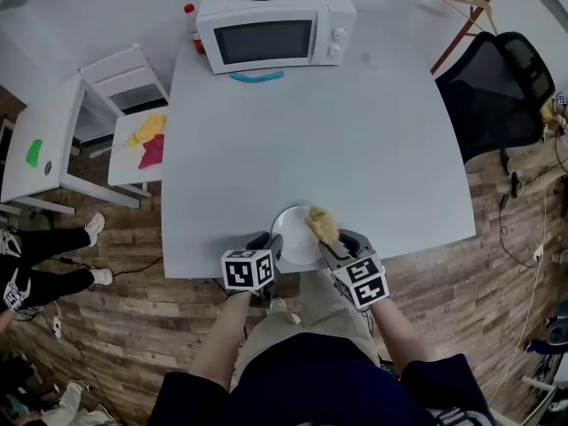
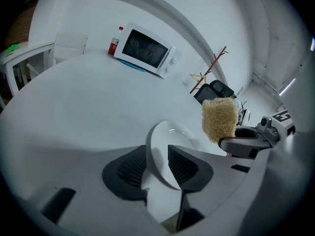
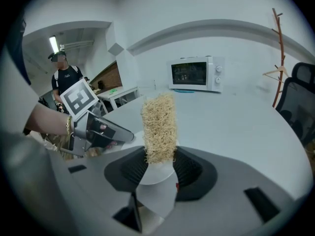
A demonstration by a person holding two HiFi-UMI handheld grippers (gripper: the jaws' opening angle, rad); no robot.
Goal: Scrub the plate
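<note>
The plate [image 1: 293, 236] is lying flat at the near edge of the white bench [image 1: 311, 131], right in front of me and between my two hands. My left hand-held gripper [image 1: 269, 240] is reaching in over the plate's left rim. In the left gripper view that rim is running between the two ribbed pads, and the jaws are standing wide apart without pressing on it. My right hand-held gripper [image 1: 330, 240] is coming in from the plate's right side and is clamping the lower end of a scrubber [image 1: 321, 224]. The scrubber is standing up out of the jaws and is sitting over the plate's far right rim. I cannot tell whether it is touching the plate.

The plate is looking plain, round, white and glossy, with a shallow raised rim catching a little light. The scrubber is showing as a tan, coarse, stringy pad, longer than wide.

Each gripper's cube is showing black-and-white square markers. A white microwave [image 1: 273, 25] is standing at the bench's far edge; the print on its top sticker is too small for me to read.
</note>
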